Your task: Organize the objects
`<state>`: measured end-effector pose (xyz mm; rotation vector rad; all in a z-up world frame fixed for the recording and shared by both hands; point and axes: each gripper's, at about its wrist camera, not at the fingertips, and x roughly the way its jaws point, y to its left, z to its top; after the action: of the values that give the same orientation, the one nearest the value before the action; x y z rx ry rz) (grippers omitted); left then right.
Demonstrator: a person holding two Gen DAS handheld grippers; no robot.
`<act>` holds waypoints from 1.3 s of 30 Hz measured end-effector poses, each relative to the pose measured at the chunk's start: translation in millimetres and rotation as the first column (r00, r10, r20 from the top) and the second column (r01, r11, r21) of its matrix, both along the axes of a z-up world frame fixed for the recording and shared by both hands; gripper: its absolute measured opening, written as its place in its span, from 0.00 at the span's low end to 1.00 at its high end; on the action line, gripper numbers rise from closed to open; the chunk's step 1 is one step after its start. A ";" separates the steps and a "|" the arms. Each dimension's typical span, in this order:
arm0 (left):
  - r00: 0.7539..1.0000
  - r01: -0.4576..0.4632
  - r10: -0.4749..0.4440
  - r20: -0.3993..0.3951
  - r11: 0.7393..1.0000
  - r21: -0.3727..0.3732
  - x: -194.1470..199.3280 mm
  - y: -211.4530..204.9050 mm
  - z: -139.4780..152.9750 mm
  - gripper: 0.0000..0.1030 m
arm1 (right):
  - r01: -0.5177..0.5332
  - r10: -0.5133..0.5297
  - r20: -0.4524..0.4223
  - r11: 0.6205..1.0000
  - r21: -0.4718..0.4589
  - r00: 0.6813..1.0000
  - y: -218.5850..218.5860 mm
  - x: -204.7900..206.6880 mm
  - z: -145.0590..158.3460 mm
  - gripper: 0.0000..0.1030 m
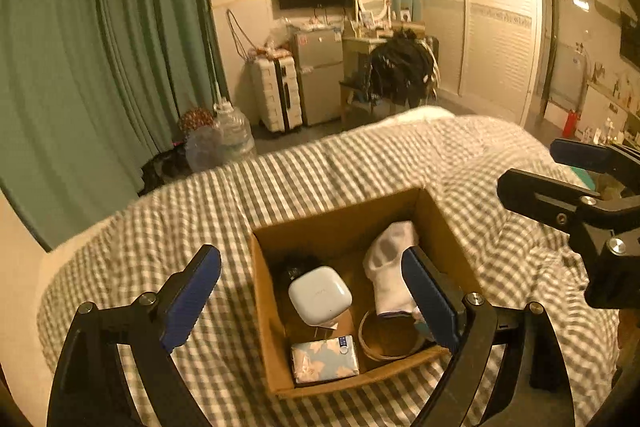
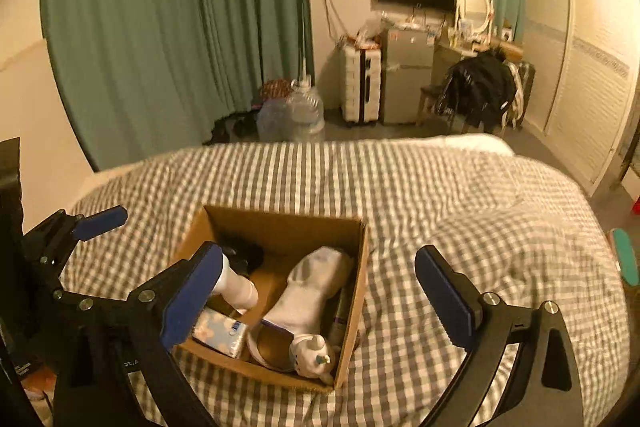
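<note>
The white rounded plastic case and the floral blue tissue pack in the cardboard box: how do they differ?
The white rounded plastic case is plain and smooth; the floral blue tissue pack is printed and rectangular. The case sits mid-box, the pack at the near wall. Both lie in the cardboard box.

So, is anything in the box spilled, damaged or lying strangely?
Nothing stands out. The sock, white case, tissue pack and ring all lie loosely inside the box, nothing spilled.
</note>
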<state>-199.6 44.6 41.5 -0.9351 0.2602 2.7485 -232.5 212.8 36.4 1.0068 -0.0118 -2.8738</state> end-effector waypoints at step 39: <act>0.963 -0.082 0.119 -0.242 0.985 0.154 169.0 -46.5 -4.7 1.00 | 0.209 -0.174 -0.367 0.976 0.057 0.914 -1.1 195.3 -19.5 0.99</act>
<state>-30.6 -1.8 36.8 -0.5787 0.0559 2.9330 -37.3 211.7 16.8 0.4964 0.0572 -3.2238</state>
